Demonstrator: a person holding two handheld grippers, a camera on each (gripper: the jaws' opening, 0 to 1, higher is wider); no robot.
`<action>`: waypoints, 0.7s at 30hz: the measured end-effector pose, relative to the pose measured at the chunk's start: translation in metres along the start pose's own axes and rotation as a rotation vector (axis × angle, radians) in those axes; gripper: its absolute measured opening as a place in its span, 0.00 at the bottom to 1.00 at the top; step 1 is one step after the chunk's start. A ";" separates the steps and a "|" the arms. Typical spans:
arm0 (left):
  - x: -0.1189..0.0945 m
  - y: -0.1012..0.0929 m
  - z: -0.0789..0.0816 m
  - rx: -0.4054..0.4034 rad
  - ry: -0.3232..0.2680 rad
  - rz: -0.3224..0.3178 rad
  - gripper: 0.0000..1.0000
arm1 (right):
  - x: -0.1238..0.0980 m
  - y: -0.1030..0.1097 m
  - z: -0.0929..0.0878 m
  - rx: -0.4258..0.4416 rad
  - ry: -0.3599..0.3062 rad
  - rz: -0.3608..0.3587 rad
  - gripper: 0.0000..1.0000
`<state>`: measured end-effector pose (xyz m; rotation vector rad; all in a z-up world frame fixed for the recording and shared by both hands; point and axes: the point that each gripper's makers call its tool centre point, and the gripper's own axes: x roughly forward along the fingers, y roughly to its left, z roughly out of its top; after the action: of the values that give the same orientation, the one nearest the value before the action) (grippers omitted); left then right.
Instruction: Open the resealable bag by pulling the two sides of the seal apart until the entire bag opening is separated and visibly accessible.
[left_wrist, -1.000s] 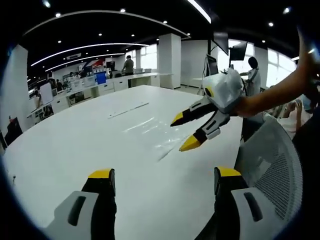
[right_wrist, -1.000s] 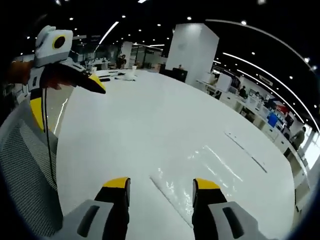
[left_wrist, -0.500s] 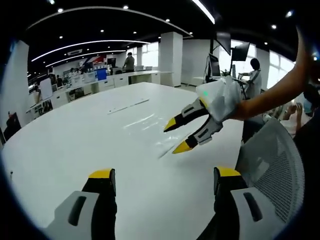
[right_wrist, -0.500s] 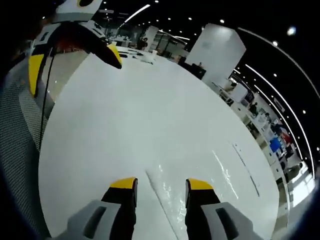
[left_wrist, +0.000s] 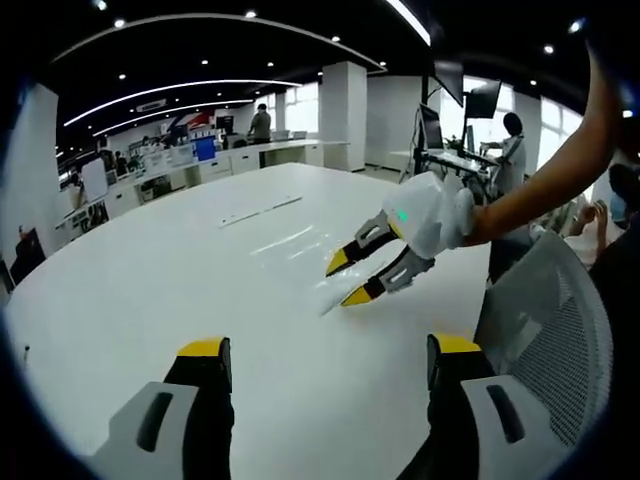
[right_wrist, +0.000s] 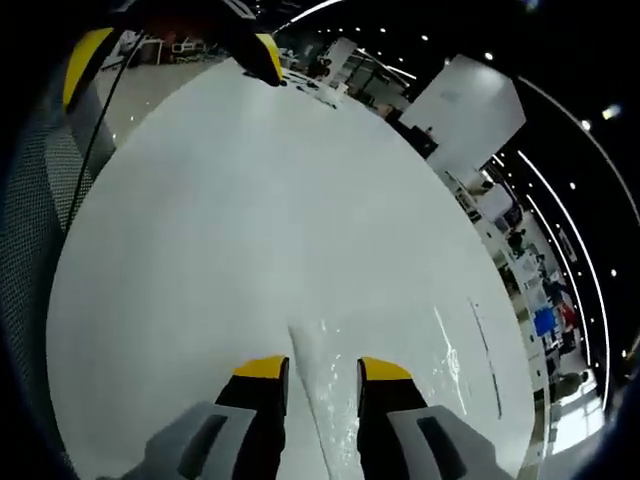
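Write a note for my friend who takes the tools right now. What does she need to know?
Left tool: open, holding nothing, low over the near part of the white table, back from the bag.
Right tool: jaws open, one on each side of the near edge of the clear resealable bag, not closed on it. In the left gripper view it points down at that edge.
Bag: lying flat on the table, very see-through, so its outline is hard to trace.
Done: right tool lined up on the bag's edge.
Left: grip one side, bring the left tool to the other side, pull the seal apart along the whole opening.
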<state>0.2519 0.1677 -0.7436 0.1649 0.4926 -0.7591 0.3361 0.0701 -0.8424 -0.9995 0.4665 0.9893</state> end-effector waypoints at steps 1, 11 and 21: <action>0.000 0.000 0.000 0.001 0.002 -0.001 0.78 | 0.001 0.000 0.000 -0.003 -0.001 -0.002 0.23; -0.001 -0.001 -0.003 -0.002 0.018 0.001 0.78 | 0.009 -0.001 -0.002 -0.034 0.007 -0.010 0.18; 0.002 -0.003 -0.006 -0.010 0.032 0.002 0.77 | 0.012 0.003 -0.003 -0.050 -0.005 -0.004 0.03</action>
<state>0.2493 0.1665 -0.7497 0.1684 0.5263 -0.7531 0.3400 0.0739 -0.8539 -1.0426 0.4377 1.0041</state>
